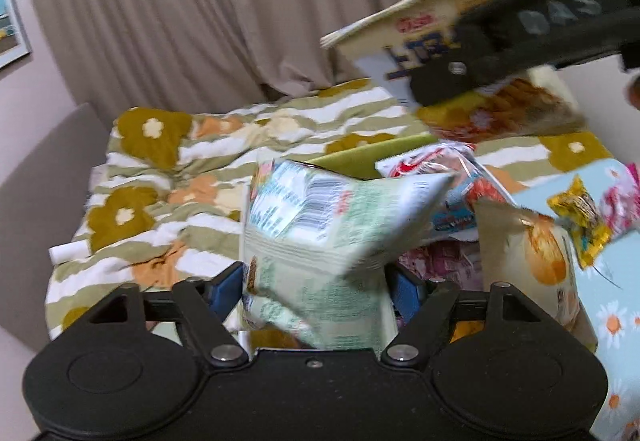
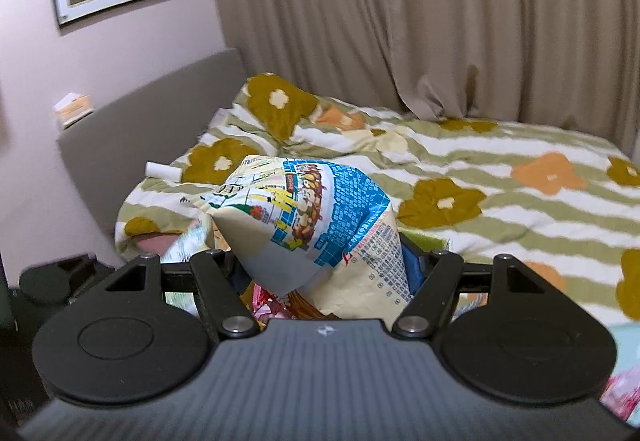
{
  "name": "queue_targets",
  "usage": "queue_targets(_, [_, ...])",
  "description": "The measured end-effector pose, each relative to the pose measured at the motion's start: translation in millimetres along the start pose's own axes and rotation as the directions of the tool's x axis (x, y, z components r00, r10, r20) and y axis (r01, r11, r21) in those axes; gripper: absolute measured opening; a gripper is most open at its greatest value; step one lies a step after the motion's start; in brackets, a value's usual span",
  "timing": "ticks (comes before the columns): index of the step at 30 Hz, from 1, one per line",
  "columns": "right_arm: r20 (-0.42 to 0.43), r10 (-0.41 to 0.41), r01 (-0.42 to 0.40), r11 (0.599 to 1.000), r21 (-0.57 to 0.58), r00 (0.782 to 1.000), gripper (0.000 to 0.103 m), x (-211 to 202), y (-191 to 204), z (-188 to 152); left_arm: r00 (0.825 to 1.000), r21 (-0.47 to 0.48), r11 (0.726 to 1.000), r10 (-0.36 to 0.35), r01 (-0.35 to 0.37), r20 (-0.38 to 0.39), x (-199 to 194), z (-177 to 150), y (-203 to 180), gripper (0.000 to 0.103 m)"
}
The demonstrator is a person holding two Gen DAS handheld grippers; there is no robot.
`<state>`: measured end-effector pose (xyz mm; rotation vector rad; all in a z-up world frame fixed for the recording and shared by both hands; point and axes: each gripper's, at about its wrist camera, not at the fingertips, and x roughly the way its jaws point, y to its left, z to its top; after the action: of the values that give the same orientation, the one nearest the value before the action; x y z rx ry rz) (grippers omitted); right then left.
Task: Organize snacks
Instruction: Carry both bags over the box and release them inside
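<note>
My left gripper [image 1: 316,281] is shut on a pale green and white snack bag [image 1: 328,225], held up over the bed. My right gripper [image 2: 324,261] is shut on a cream and blue snack bag [image 2: 320,221]. In the left wrist view that bag [image 1: 436,21] hangs high at the right, clamped in the right gripper's black fingers [image 1: 480,57]. Below lie more snacks: a red and white packet [image 1: 432,161], a beige bag with an orange picture [image 1: 536,253] and a small yellow packet [image 1: 584,221].
A bed with a green-striped flower quilt [image 2: 460,169] fills both views. A grey headboard [image 2: 140,121] stands at the left, beige curtains [image 2: 400,13] behind. A light blue flowered cloth [image 1: 612,305] and a green box edge [image 1: 360,161] lie at the right.
</note>
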<state>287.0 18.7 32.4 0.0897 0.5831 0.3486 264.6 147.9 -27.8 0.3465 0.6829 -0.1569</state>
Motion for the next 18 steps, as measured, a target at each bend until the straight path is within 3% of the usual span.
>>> queue_targets(1, [-0.007, -0.01, 0.01, 1.0, 0.015, 1.0, 0.084, 4.7, 1.4, -0.3, 1.0, 0.015, 1.0, -0.009, 0.009, -0.003, 1.5, -2.3, 0.2, 0.103])
queue_targets(6, [-0.035, -0.041, 0.042, 0.998, 0.046, 0.999, 0.084, 20.9, 7.7, -0.3, 0.999, 0.046, 0.999, -0.029, 0.03, -0.019, -1.6, -15.3, 1.0, 0.103])
queue_targets(18, [-0.061, 0.003, -0.001, 0.999, 0.042, 0.998, 0.085, 38.7, 18.4, 8.3, 1.0, -0.068, 0.998, -0.015, 0.014, -0.019, -8.6, -10.7, 29.3, 0.103])
